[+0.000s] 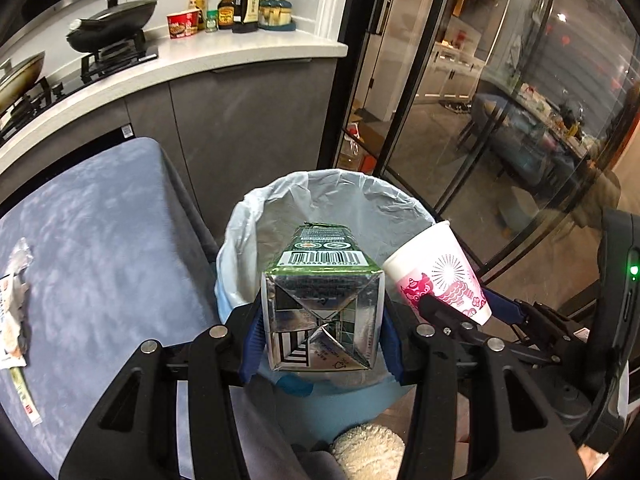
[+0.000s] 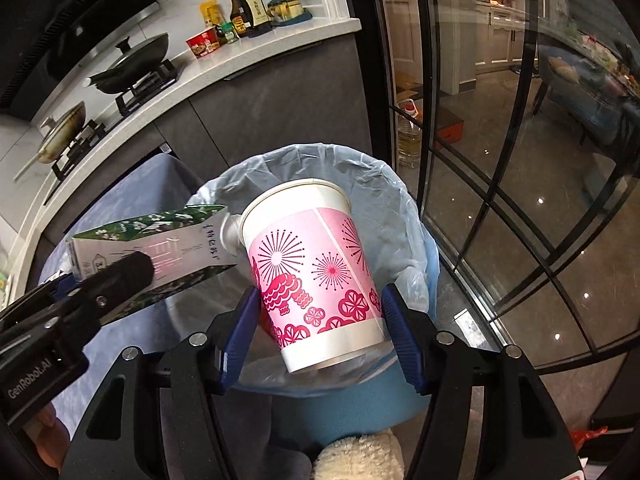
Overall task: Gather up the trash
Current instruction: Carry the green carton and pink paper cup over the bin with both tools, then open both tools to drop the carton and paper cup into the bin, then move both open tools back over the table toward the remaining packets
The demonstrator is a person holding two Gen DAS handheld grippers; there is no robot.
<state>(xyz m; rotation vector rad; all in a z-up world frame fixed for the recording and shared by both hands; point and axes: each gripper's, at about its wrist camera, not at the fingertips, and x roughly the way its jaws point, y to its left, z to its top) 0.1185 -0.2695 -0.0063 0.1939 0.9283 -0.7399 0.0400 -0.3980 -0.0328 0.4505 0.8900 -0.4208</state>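
Observation:
A green and silver drink carton is clamped between the blue pads of my left gripper, bottom end toward the camera, above a blue bin lined with a pale bag. My right gripper is shut on a white paper cup with pink prints, tilted over the same bin. The cup shows at the right in the left wrist view, and the carton at the left in the right wrist view. Cup rim and carton spout nearly touch.
A table with a blue-grey cloth stands left of the bin, with crumpled wrappers on its left edge. Behind runs a white counter with pans, bottles and a red noodle cup. Glass doors close off the right.

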